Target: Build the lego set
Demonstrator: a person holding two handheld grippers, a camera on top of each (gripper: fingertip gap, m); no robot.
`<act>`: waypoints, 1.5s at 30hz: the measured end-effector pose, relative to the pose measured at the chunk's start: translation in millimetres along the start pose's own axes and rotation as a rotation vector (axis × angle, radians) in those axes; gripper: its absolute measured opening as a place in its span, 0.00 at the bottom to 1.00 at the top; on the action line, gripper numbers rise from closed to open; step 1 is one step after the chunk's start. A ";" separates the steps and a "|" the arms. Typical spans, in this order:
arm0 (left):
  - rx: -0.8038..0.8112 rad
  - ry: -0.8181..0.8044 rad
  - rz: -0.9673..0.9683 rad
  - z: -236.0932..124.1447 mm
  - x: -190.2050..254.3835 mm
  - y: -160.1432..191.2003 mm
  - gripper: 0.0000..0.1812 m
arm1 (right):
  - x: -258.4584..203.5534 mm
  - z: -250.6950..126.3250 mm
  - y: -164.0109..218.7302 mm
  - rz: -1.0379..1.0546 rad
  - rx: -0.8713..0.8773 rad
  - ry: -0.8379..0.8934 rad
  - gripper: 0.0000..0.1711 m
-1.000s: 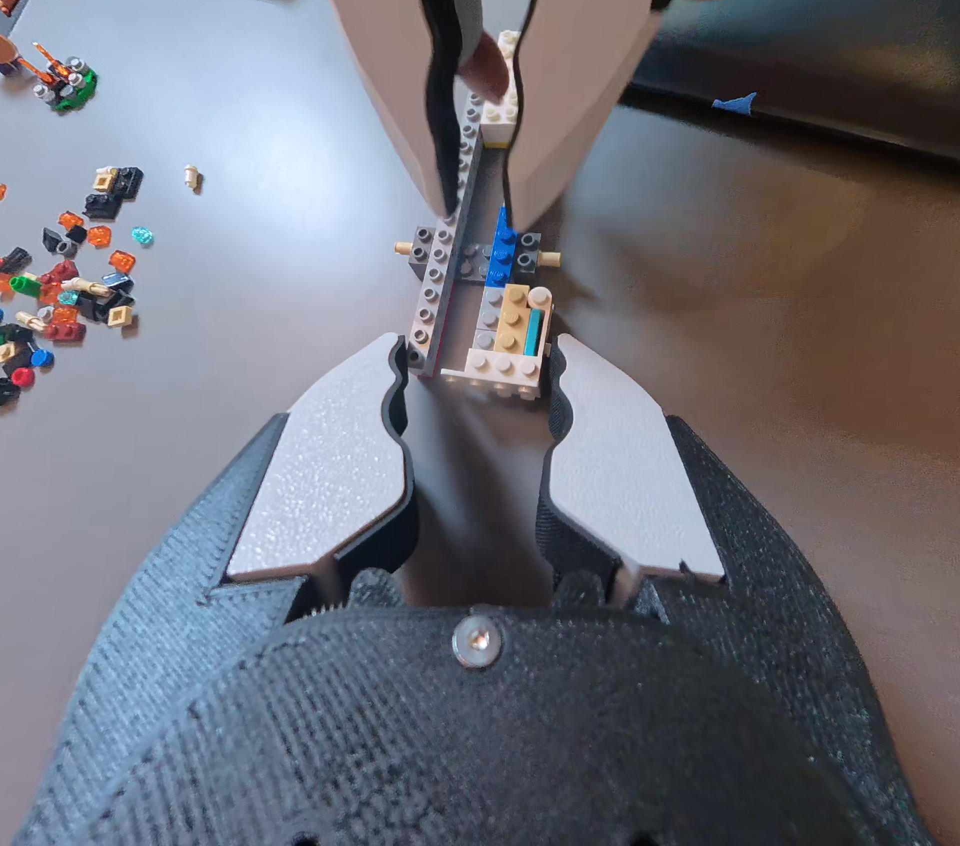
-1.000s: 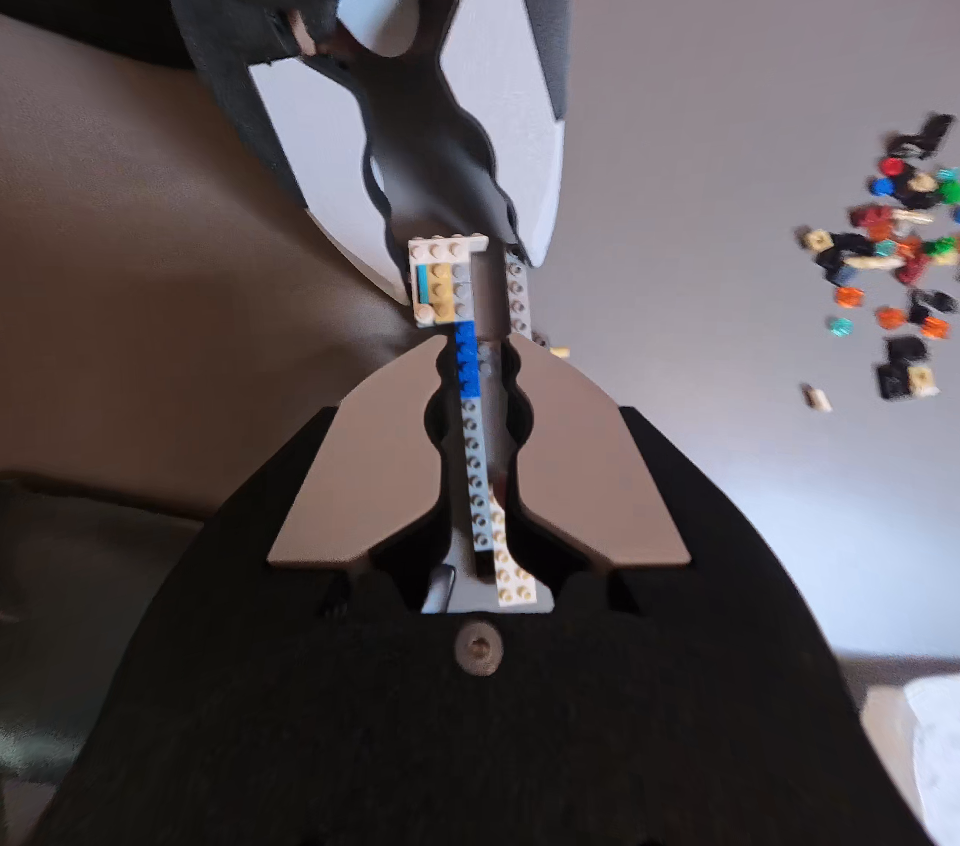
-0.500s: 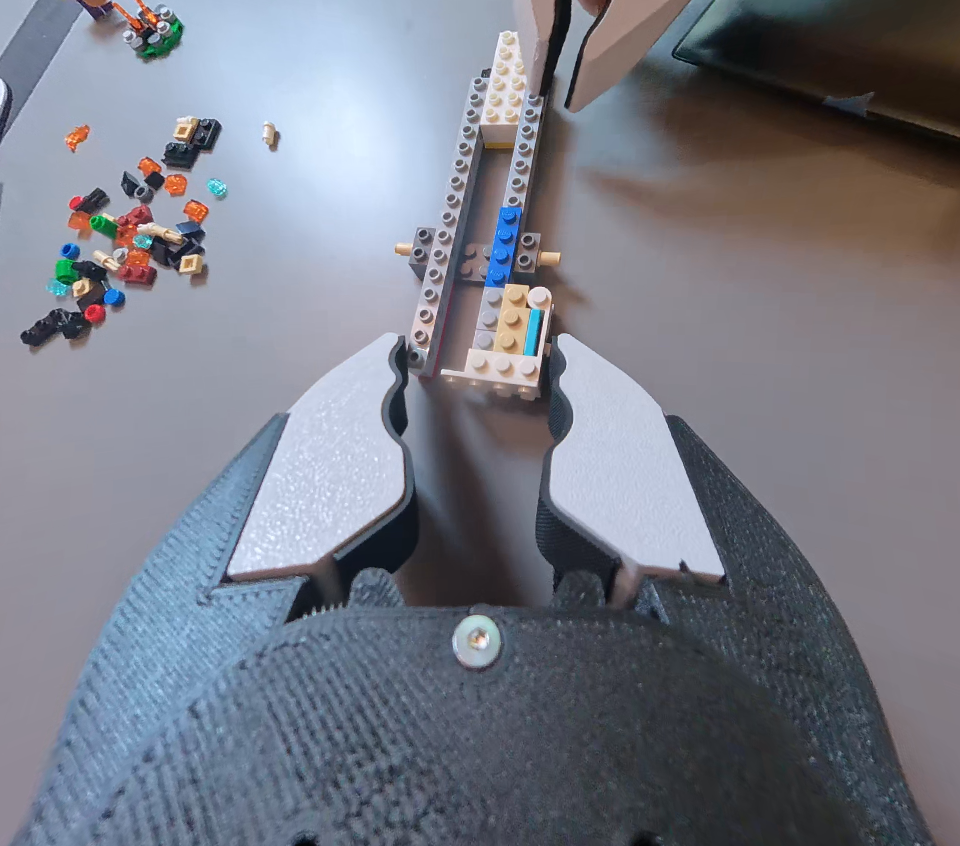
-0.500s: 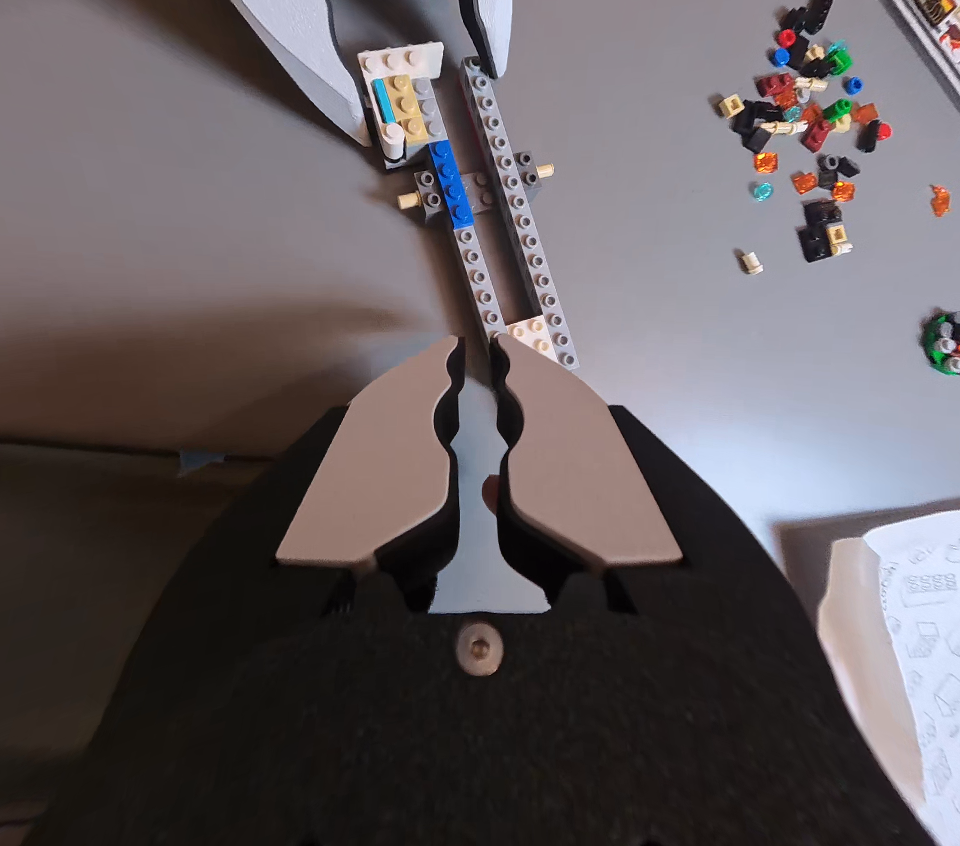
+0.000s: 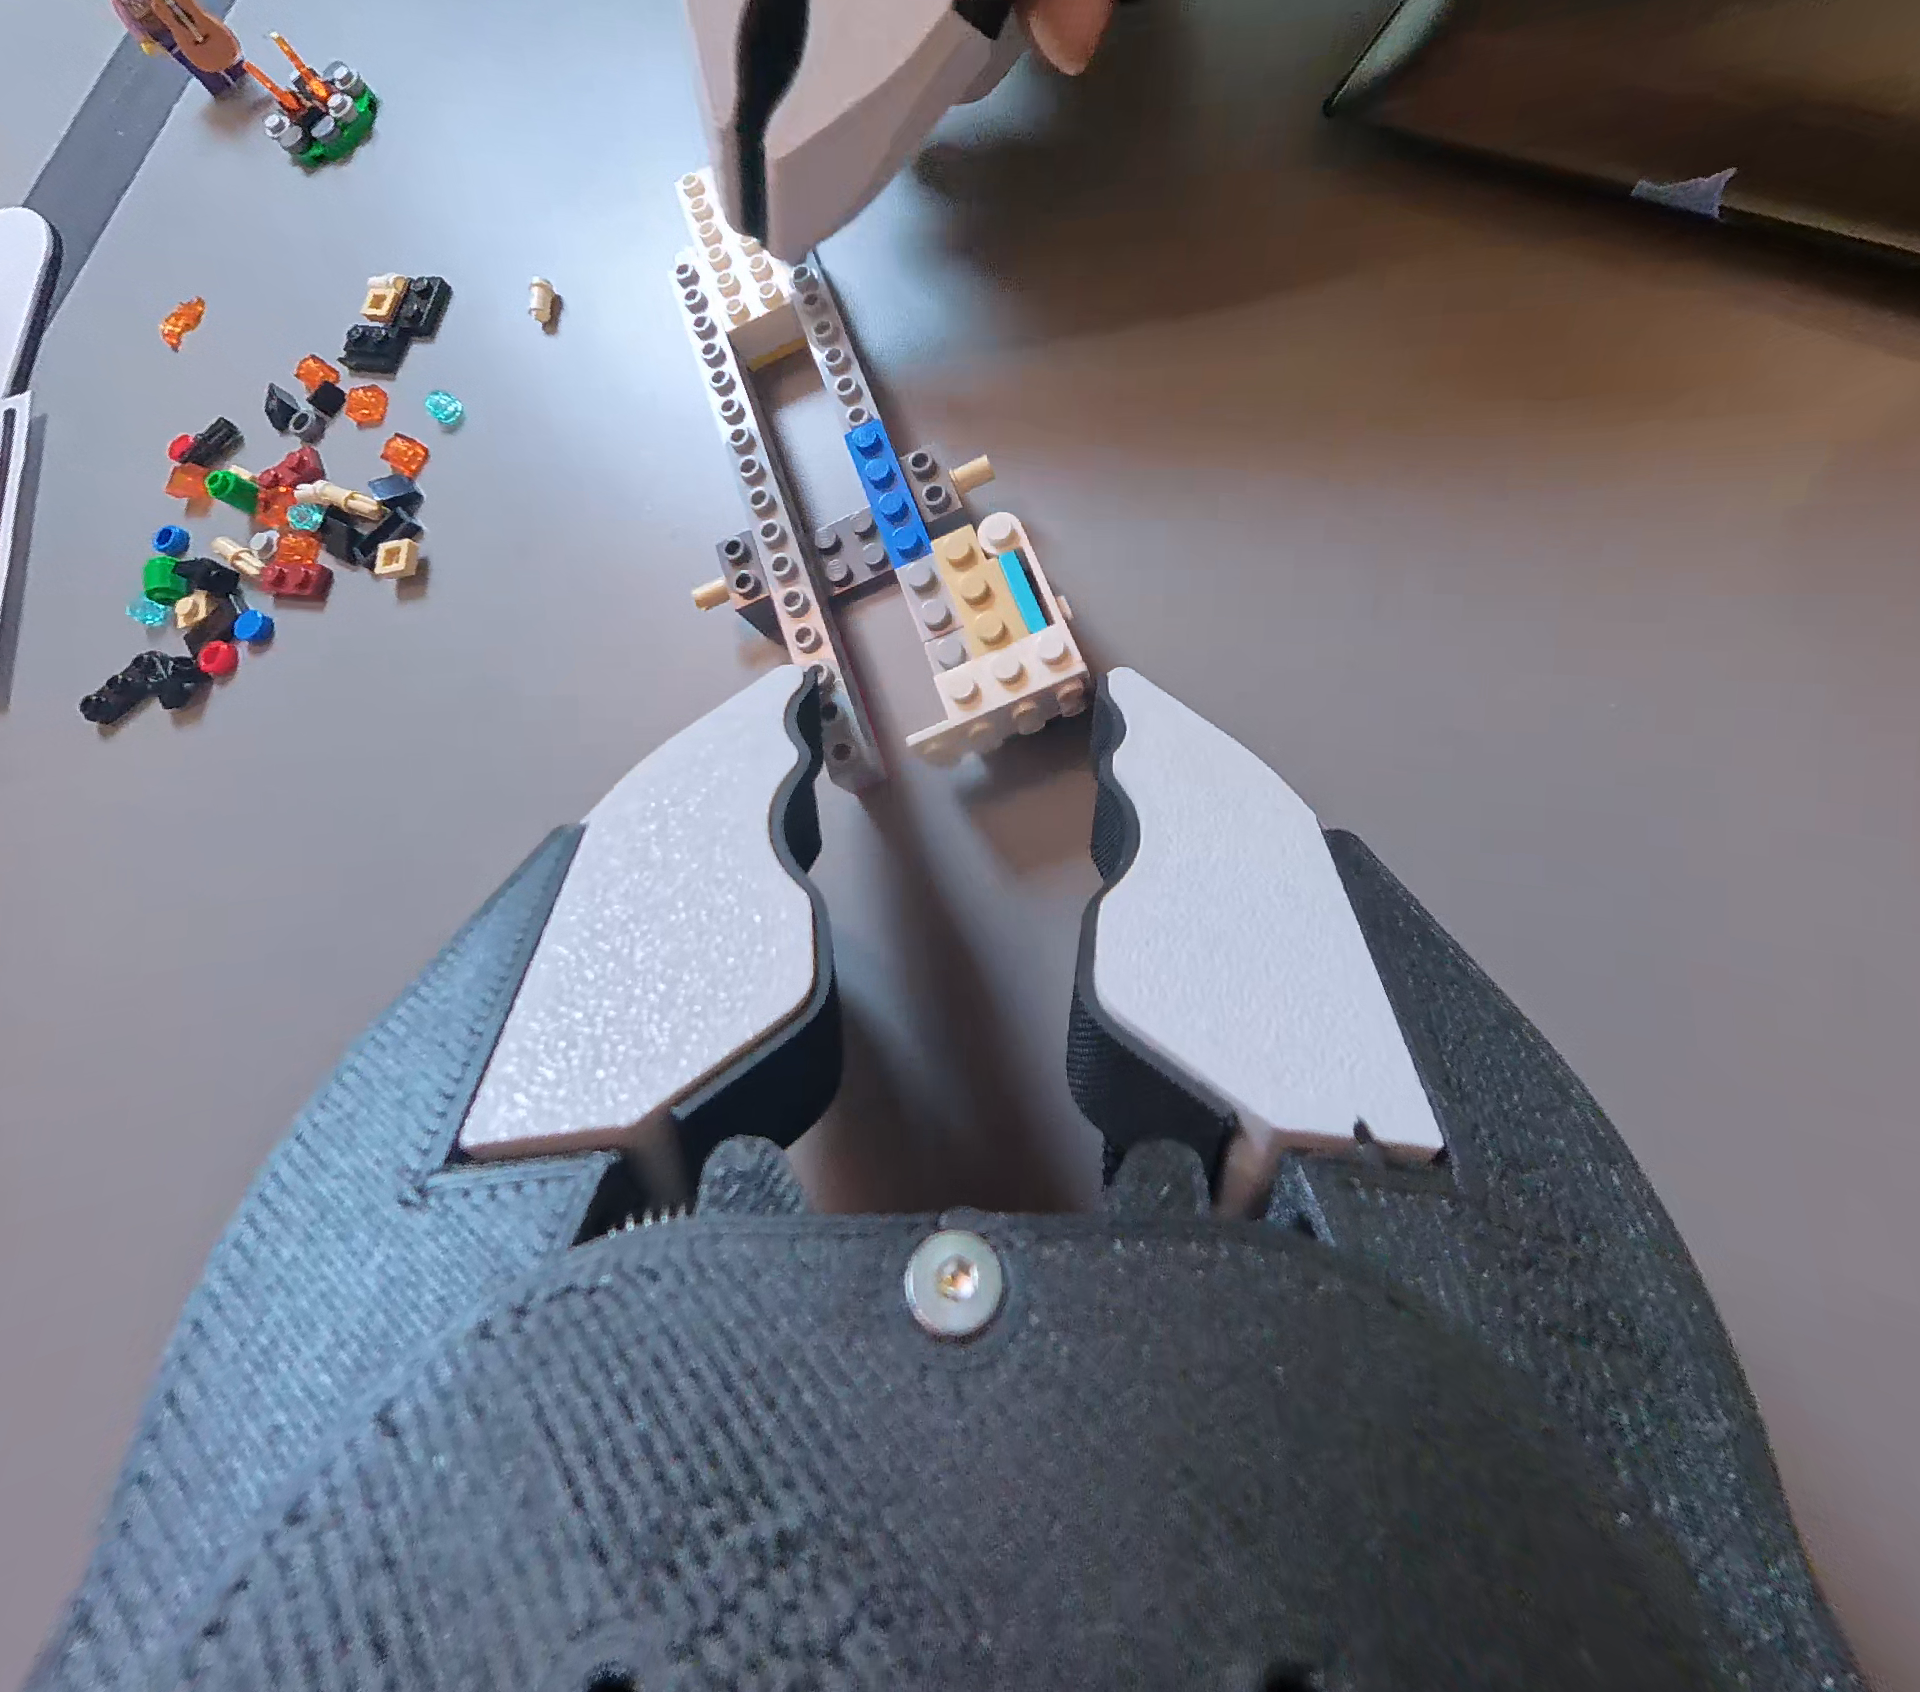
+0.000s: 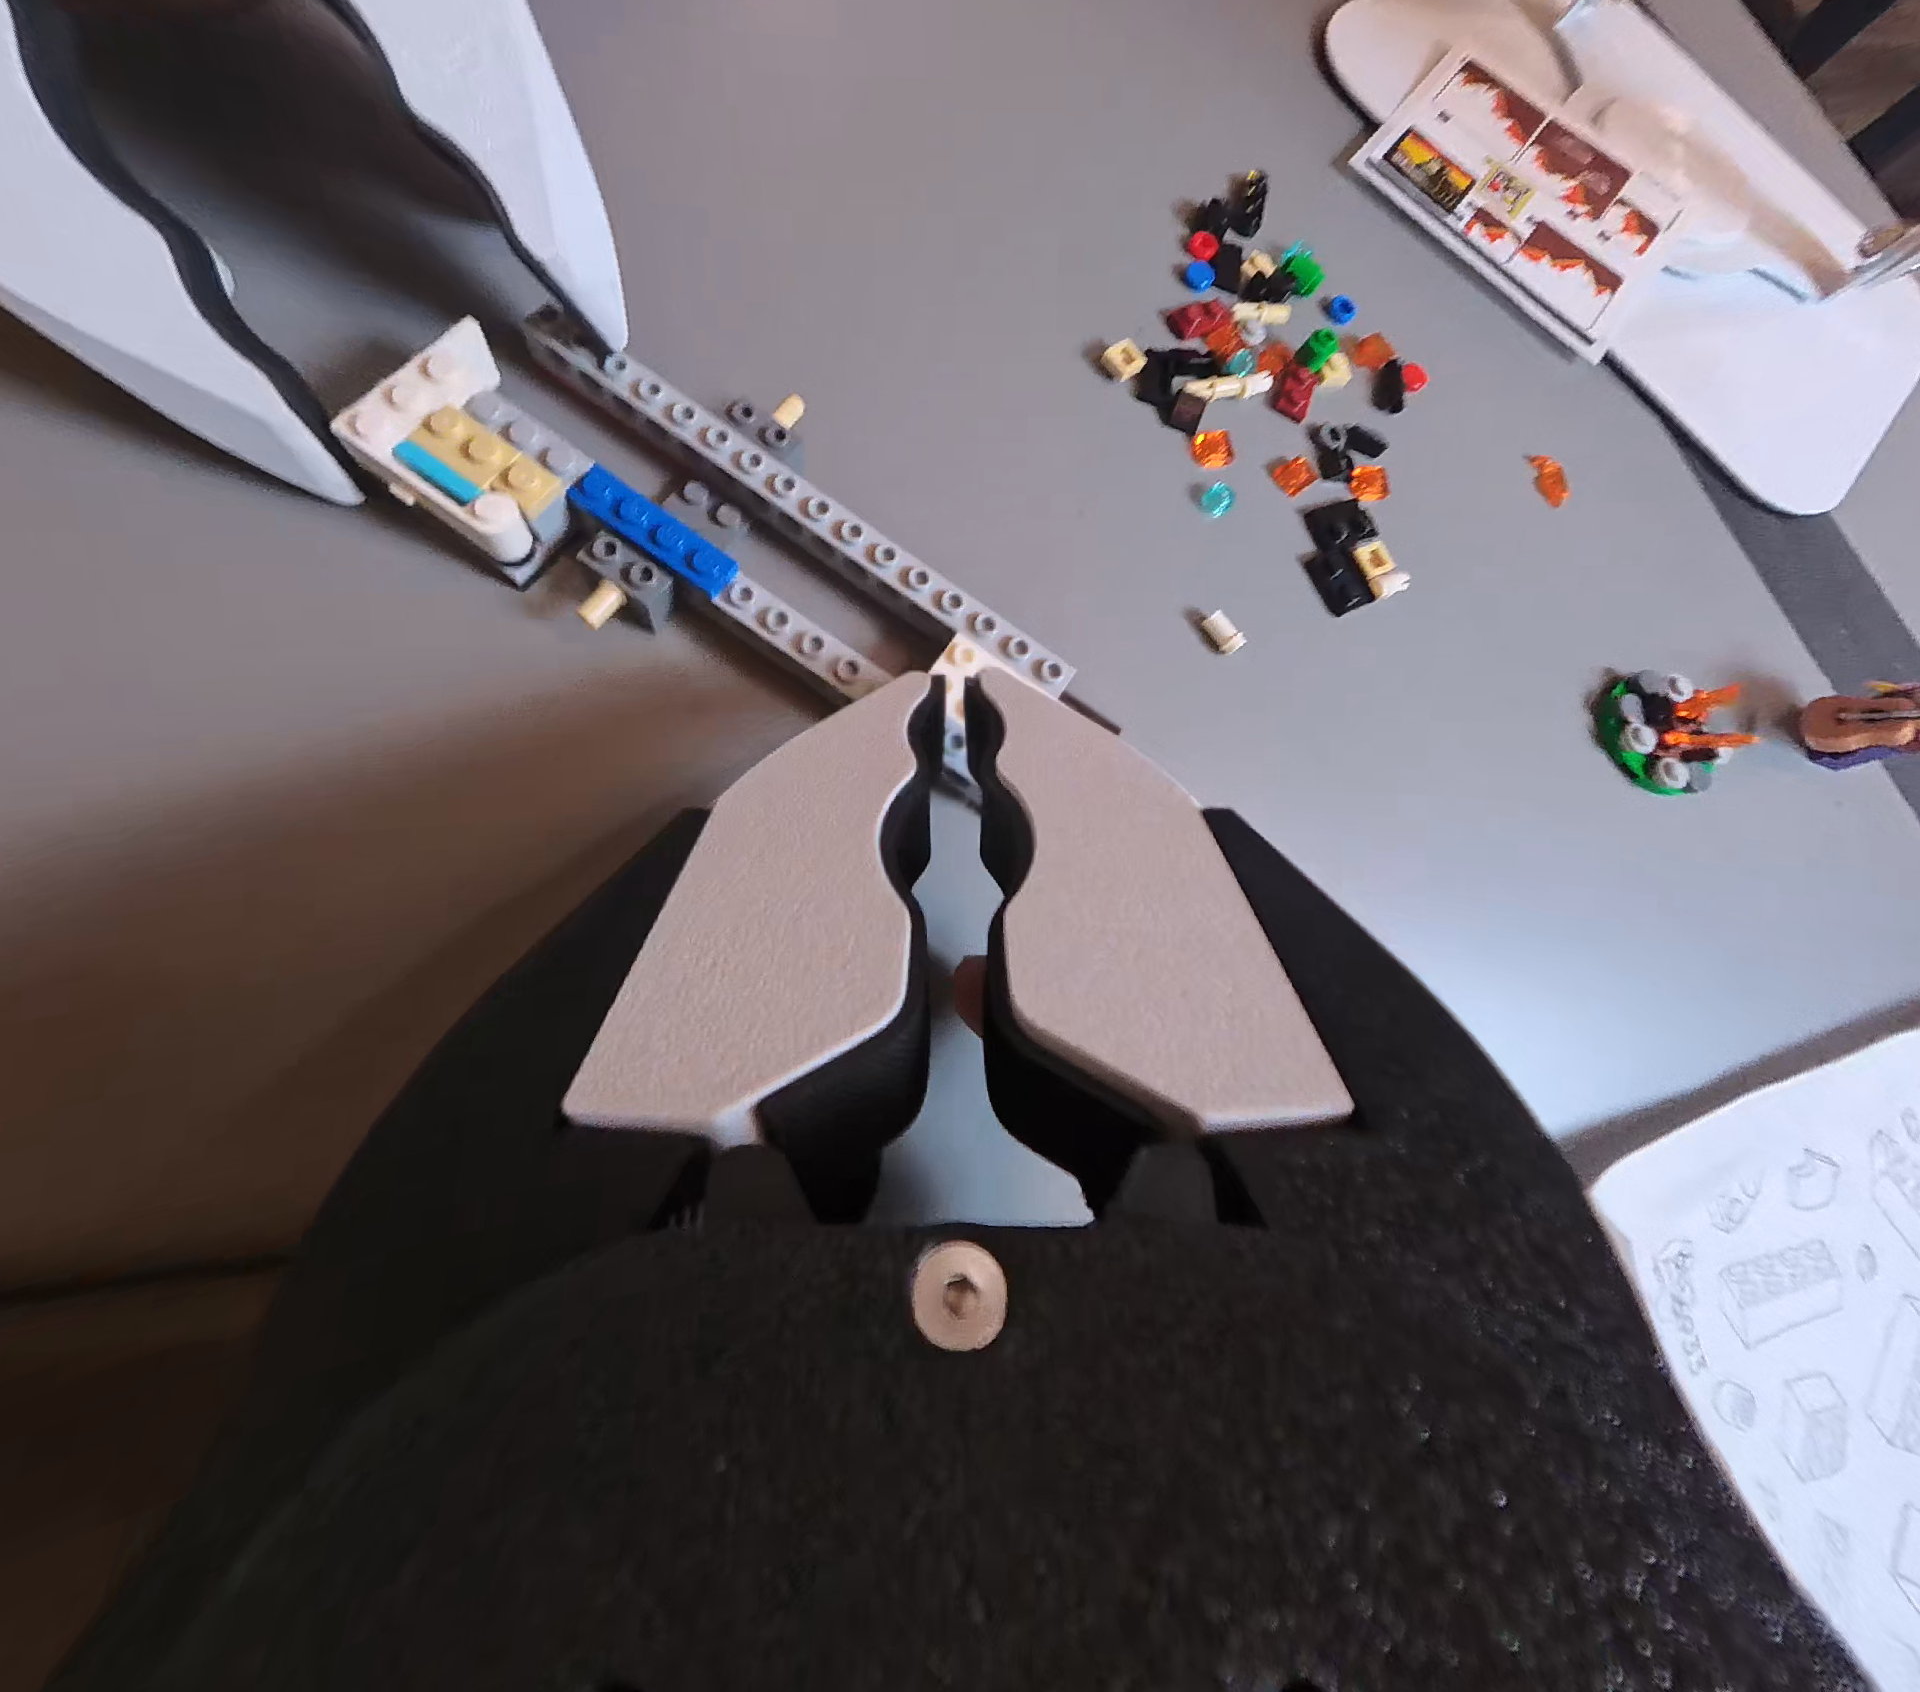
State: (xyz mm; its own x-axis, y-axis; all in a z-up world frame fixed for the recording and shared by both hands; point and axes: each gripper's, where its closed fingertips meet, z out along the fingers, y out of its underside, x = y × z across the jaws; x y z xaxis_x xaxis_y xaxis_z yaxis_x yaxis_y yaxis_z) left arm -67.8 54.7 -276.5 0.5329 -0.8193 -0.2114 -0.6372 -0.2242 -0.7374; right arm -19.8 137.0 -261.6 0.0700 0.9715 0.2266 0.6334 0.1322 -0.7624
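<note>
The lego build [image 5: 821, 479] lies flat on the grey table: two long grey beams, a blue plate, and a tan, white and turquoise block at one end. It also shows in the right wrist view [image 6: 790, 520]. My left gripper [image 5: 956, 692] is open, and its fingertips bracket the block end of the build, close to or touching its sides. My right gripper [image 6: 951, 692] is shut to a narrow slit, with its tips down on the white plate [image 5: 738, 281] at the other end. In the left wrist view the right gripper [image 5: 758, 229] comes down from above.
A pile of small loose pieces [image 5: 281, 499] lies left of the build, with a stray tan piece [image 5: 540, 297] nearer. A minifigure with a guitar [image 5: 156, 11] and a small green campfire build [image 5: 322, 115] stand farther back. Instruction paper [image 6: 1787, 1330], a printed sheet [image 6: 1507, 208] and a white stand base [image 6: 1766, 354] lie nearby.
My right gripper drew back along the build from over the blue plate to its far end and closed to a narrow slit. The build's far end swung left. The left gripper's opening is unchanged.
</note>
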 end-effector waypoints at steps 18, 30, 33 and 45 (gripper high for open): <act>0.127 0.014 -0.047 -6.7 -6.9 -15.0 0.27 | 32.6 -46.0 -53.6 0.233 0.523 0.198 0.12; 0.462 -0.087 -0.149 -43.3 -38.4 -55.2 0.30 | 55.2 -63.3 -52.9 0.297 0.607 0.325 0.15; 0.516 -0.171 -0.171 -55.5 -53.7 -58.6 0.26 | 59.7 -66.4 -52.7 0.301 0.621 0.354 0.15; 0.517 -0.344 -0.189 -68.3 -85.3 -47.7 0.17 | 170.0 -54.8 -118.9 0.201 0.604 0.508 0.24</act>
State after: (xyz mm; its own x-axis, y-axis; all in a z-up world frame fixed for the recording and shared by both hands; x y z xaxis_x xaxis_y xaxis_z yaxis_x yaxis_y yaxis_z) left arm -120.9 99.2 -179.5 0.8120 -0.5557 -0.1783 -0.2108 0.0056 -0.9775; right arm -41.0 275.6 -99.2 0.5715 0.7990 0.1870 0.0565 0.1890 -0.9803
